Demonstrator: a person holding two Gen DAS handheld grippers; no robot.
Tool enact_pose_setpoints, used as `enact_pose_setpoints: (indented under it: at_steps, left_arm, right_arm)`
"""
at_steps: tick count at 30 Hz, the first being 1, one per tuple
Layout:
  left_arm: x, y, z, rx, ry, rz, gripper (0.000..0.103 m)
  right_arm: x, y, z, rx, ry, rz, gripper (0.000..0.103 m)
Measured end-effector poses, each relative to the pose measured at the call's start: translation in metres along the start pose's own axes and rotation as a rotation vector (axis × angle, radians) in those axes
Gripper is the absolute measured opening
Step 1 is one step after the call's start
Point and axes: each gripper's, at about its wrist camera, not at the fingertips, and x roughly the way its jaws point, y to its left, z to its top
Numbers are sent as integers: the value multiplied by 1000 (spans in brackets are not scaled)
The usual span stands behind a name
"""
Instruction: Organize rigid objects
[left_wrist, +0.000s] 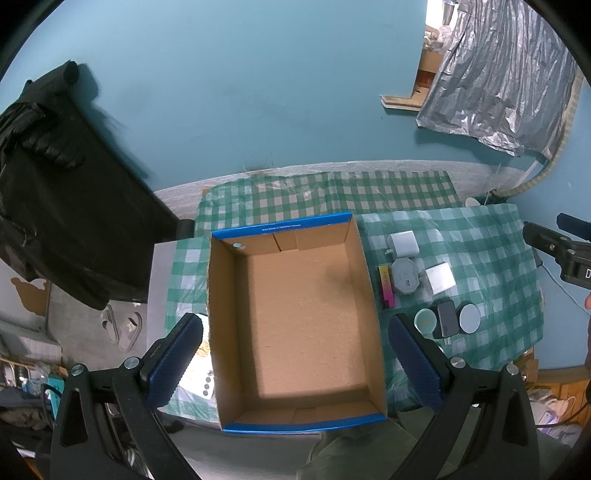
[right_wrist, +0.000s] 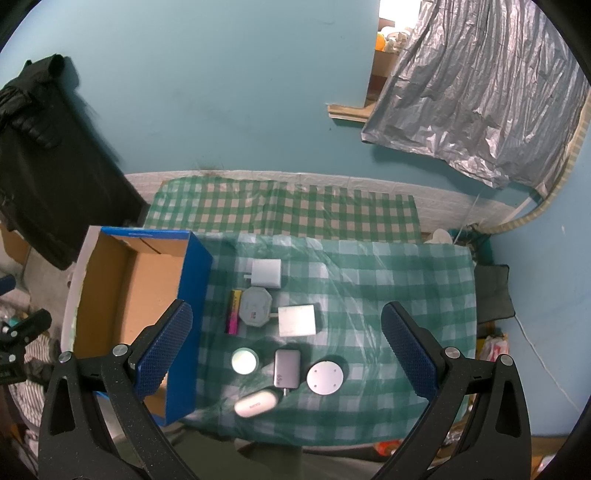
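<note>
Nothing is getting packed yet: cardboard box (left_wrist: 295, 317) is sitting empty mid-frame, all the small gadgets (right_wrist: 284, 332) are lying on the checkered cloth (right_wrist: 388, 295) right of it. Left gripper (left_wrist: 295, 365) and right gripper (right_wrist: 284, 354) are both hovering spread wide, holding nothing

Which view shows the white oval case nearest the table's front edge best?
The right wrist view: the white oval case lies fully visible below the grey charger. In the left wrist view I cannot find it; the left gripper's finger covers that spot.
</note>
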Motion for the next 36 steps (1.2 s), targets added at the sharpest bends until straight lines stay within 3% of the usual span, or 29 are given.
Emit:
enact_pose_setpoints:
  at_steps: [24, 36]
  left_arm:
    - [0, 6, -4, 0, 7, 9, 101]
    - [30, 33, -24, -24, 72, 68, 101]
  right_arm:
    - [4, 7, -9, -6, 13, 2, 102]
    - [27, -18, -13, 23, 95, 16, 102]
